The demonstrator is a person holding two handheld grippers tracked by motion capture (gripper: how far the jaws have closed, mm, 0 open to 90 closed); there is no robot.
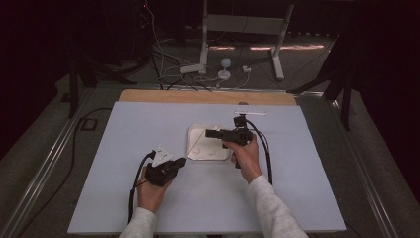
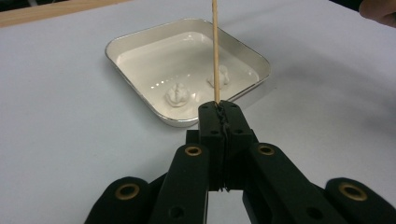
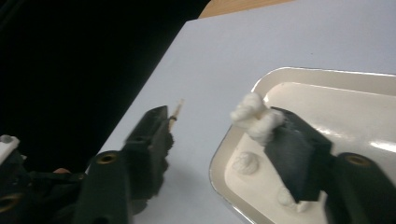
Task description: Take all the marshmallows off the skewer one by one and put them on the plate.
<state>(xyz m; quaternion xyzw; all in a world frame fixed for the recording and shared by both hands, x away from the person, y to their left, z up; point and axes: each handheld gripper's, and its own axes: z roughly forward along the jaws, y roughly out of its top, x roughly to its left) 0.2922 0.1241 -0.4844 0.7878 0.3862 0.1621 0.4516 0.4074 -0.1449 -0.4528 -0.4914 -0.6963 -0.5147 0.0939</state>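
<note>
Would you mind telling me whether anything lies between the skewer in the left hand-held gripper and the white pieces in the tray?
Nothing visible does. The skewer stands upright in the left hand-held gripper, just short of the tray, with bare table before its near rim and the two white pieces.

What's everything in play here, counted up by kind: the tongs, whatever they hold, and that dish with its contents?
Wooden skewer: 1
White lumps: 3, two in the dish, one stuck to a jaw of the right tongs
Dish: 1
Tongs: 2, left tongs shut on the wooden skewer, right tongs open
Total: 7
</note>
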